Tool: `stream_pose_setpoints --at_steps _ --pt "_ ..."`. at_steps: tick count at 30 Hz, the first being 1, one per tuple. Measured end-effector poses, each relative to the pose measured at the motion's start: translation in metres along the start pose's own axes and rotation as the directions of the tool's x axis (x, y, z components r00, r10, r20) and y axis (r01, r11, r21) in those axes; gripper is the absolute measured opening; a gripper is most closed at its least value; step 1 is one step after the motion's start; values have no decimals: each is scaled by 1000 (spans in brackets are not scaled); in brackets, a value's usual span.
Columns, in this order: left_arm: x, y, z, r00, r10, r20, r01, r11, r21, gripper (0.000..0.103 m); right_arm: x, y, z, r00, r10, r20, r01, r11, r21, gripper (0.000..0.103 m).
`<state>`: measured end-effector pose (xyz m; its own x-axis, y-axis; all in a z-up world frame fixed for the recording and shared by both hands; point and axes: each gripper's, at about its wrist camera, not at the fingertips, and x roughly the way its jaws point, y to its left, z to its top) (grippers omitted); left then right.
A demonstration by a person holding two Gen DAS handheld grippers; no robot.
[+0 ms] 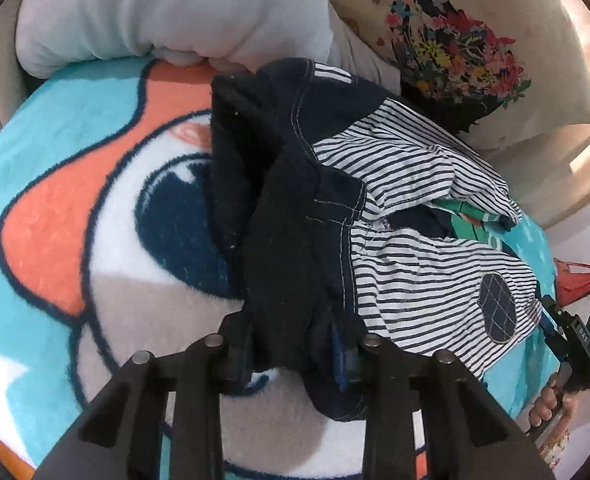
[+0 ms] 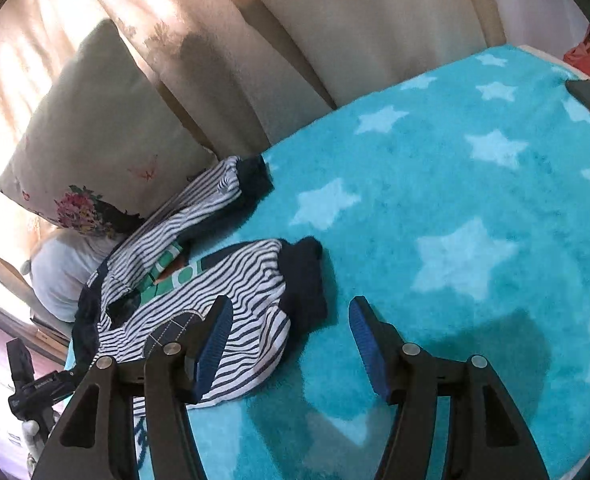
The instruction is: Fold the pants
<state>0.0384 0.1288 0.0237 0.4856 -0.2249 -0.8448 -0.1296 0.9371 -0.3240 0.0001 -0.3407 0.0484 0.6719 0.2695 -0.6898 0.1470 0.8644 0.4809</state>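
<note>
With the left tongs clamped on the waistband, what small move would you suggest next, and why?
Probably bring the open right tongs onto the near navy cuff and close. The left tongs grip the dark waistband of the pants, while both striped legs lie loose and apart on the blanket.

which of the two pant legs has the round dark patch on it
The pant leg nearest the right hand-held gripper, partly behind its left finger. Its quilted dark patch shows on the stripes; the far leg by the flowered pillow shows none.
</note>
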Motion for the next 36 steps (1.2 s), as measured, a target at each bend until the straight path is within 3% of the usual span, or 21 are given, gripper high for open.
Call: stream_pose_setpoints --at_steps 3,4,6,10,13,18,21,23,25,27,31,36 --pt "-13 6 0 1000 14 21 -14 1000 -14 20 14 8 -1 1000 -9 -18 8 999 -33 60" --pt "-20 11 2 999 16 30 -15 1000 -28 20 18 10 -1 1000 0 -25 -1 999 -36 38" --pt "-34 19 5 999 8 45 -5 999 -53 19 26 12 0 996 51 -78 -52 999 -13 19" --pt "-58 33 9 997 12 76 -6 997 -78 19 21 21 -6 989 107 -104 -108 994 -3 15" --pt "-61 35 7 997 34 72 -29 997 -72 20 11 29 -15 983 144 -116 -147 989 -13 15" --pt "-36 41 -6 997 72 6 -71 994 -77 27 14 26 -30 989 72 -131 -80 996 -50 15" --pt "-35 53 -7 1000 26 8 -25 991 -130 33 10 22 -31 987 104 -121 -109 994 -30 15" --pt "-46 63 -9 999 0 40 6 988 -156 37 0 19 -25 987 107 -123 -111 993 -28 22" --pt "-59 66 -11 995 27 93 -12 987 -159 37 -16 20 -16 994 77 -73 -80 996 -49 45" --pt "-72 67 -14 986 89 144 -66 985 -158 37 -27 25 -3 999 47 -25 -49 996 -81 55" --pt "-85 63 -23 975 93 203 -63 986 -152 38 -16 44 36 999 24 -23 -26 993 -114 56" --pt "-88 42 -28 978 47 205 -27 995 -98 39 54 61 87 996 -59 -74 54 996 -67 56"
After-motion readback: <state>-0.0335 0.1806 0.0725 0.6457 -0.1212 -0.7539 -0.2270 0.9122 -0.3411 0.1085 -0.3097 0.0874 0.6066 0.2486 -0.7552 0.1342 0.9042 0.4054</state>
